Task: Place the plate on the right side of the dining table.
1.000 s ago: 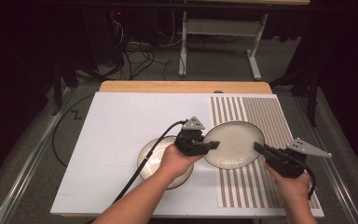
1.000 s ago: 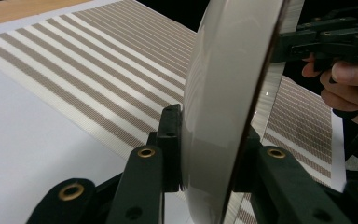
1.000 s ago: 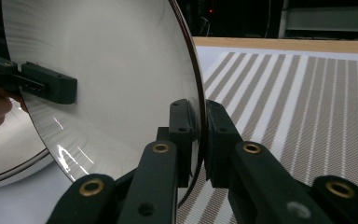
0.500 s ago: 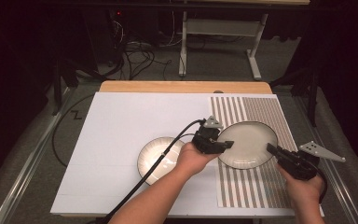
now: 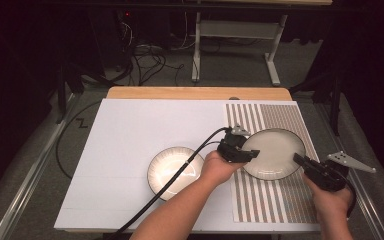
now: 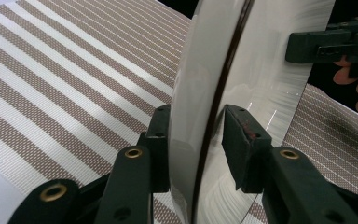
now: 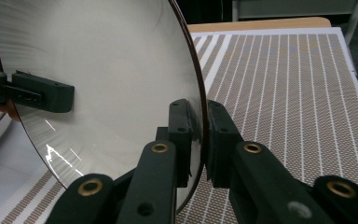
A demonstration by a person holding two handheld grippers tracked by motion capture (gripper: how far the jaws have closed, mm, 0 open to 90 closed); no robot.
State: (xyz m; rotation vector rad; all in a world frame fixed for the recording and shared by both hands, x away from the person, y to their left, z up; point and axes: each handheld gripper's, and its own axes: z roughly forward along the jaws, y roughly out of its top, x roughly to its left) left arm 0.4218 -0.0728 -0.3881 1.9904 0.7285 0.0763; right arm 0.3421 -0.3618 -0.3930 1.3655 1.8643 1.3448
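Left of the striped mat [image 5: 270, 165] sits a ribbed bowl [image 5: 172, 171], crossed by the left cable. The white tabletop [image 5: 130, 135] has dark floor and cables behind. Over the mat, a plate [image 5: 273, 152] is held at both rims (pale, dark-edged): left gripper [image 5: 240, 152] and right gripper [image 5: 305, 164], jaws closed on it.

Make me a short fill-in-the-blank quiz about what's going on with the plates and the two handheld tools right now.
1. The glossy white dark-rimmed plate over the striped mat is gripped by ____ tools.
2. The left tool grips that plate's ____ edge in the high view.
3. The right tool pinches the plate's ____.
4. The ribbed white plate rests on the ____ board.

Missing words: two; left; rim; white
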